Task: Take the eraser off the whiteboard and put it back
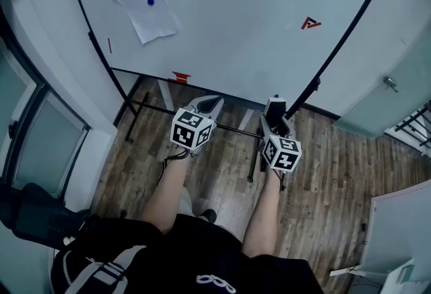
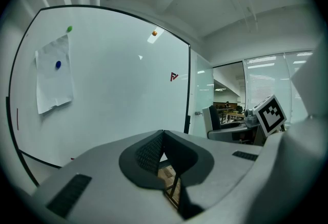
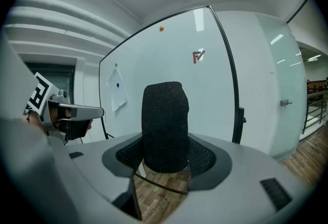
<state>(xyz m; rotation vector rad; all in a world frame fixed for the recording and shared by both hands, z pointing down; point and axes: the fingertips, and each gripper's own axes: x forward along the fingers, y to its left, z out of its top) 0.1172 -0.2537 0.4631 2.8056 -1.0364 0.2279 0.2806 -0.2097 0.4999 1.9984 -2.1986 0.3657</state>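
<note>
Head view: the whiteboard (image 1: 236, 17) filled the upper half of the frame, smooth and pale inside a thin black rim that curved down to both sides. A creased paper sheet (image 1: 145, 13) hung at its upper left under a blue magnet (image 1: 150, 1). Below the board's lower edge lay open wood-plank floor (image 1: 316, 171), crossed by the black bars of the stand (image 1: 155, 109). The left gripper (image 1: 211, 104) and the right gripper (image 1: 275, 105) sat side by side at mid-frame, apart from each other and short of the board. The eraser (image 1: 274, 112), a dark block, stood in the right one.

Left gripper view: the left gripper (image 2: 163, 135) was clenched on nothing, its grey ribbed pads meeting at the tips. The whiteboard (image 2: 113, 95) spread across the left. Right of its black edge the room opened out, with the right gripper's marker cube (image 2: 270, 114) at right.

Right gripper view: the right gripper (image 3: 165, 155) was grasping the eraser (image 3: 165, 115), an upright, round-topped block with a coarse black felt face, clear of the whiteboard (image 3: 169, 64) behind it. The left gripper (image 3: 77, 114) showed at the left edge.
</note>
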